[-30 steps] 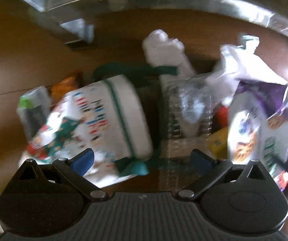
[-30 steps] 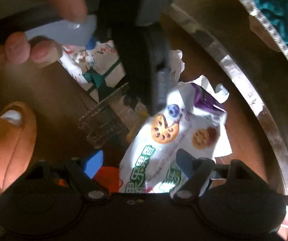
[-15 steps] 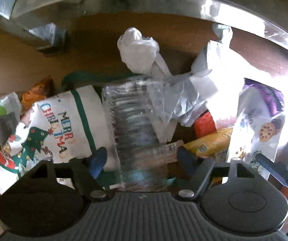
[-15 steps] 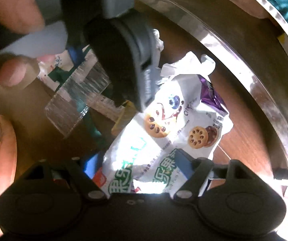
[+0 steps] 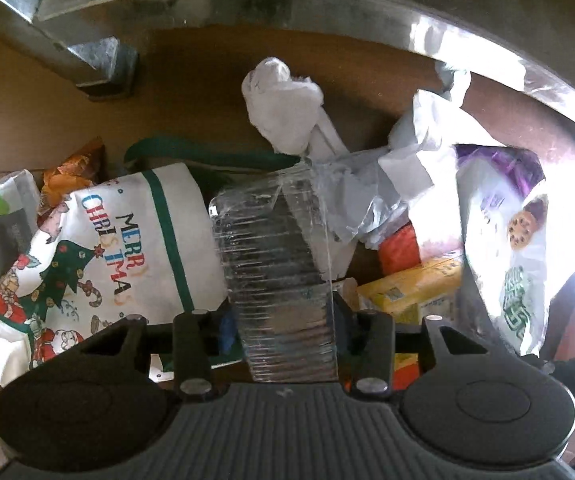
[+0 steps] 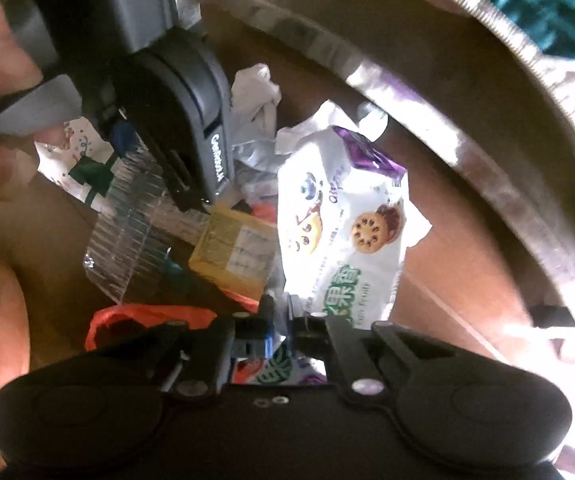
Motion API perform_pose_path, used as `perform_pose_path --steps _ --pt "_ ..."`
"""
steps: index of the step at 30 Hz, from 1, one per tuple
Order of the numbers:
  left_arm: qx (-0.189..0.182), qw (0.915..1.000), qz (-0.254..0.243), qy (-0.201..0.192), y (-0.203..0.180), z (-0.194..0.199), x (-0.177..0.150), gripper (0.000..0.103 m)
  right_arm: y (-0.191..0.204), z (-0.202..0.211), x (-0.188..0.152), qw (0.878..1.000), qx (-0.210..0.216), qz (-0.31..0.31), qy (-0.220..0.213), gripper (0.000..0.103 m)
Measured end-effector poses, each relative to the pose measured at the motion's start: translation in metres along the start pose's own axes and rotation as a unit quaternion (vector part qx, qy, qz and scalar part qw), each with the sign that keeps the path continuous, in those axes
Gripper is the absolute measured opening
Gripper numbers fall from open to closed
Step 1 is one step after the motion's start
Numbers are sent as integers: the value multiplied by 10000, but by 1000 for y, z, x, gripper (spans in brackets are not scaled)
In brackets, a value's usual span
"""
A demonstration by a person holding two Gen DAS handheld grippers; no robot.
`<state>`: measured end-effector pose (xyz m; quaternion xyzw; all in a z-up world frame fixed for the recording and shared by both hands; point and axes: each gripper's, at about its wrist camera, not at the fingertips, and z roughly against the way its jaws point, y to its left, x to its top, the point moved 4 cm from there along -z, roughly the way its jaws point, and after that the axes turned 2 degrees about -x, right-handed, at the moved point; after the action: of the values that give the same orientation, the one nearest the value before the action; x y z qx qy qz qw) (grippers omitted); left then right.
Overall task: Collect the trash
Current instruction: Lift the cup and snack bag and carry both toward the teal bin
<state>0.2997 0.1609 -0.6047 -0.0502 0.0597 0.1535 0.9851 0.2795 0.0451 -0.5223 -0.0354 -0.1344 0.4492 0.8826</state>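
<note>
Trash lay heaped on the brown floor (image 5: 39, 120) under a curved metal frame (image 5: 327, 12), prob. where it had drifted. Biggest piece, the Christmas bag (image 5: 99, 248), sat left of the pile; the white cookie packet (image 6: 339, 216) lay to the right. I had the right gripper (image 6: 281, 326) pinched nearly shut on that packet's lower edge, a thin film needing a narrow bite. The left gripper (image 5: 283, 320) had its jaws closed round the clear plastic tray (image 5: 275, 256), gripped at its near end, w/ the rest sticking out over the pile. Crumpled tissue (image 5: 283, 108) sat beyond, a yellow box (image 5: 411, 288) between.
</note>
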Motion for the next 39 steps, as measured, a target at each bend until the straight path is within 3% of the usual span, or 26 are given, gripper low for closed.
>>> perform_pose_path --steps 5,14,23,27,31,34,39 --pt "136 9999 -39 8 -3 25 -6 45 -8 32 3 10000 -32 -54 -65 0" --pt "106 9994 -68 -330 -23 107 -29 45 -43 125 0 9959 72 -743 -519 0" --pt "-272 9940 -363 -999 -58 240 -80 45 -62 242 -31 9859 151 -1161 -1197 0" --pt "-549 9850 -490 -1559 -68 300 -103 45 -76 307 -51 9778 23 -1235 -1692 0" --pt "-795 9708 -647 -2169 -85 365 -124 45 -82 364 -63 9667 -173 -1283 -2206 0" --pt "-895 9543 -811 -2735 -106 416 -140 45 -89 414 -78 9563 -406 -1218 -2628 0" --pt "-1165 9280 -1165 -3342 -148 486 -167 45 -110 491 -103 9371 -789 -1175 -3191 0"
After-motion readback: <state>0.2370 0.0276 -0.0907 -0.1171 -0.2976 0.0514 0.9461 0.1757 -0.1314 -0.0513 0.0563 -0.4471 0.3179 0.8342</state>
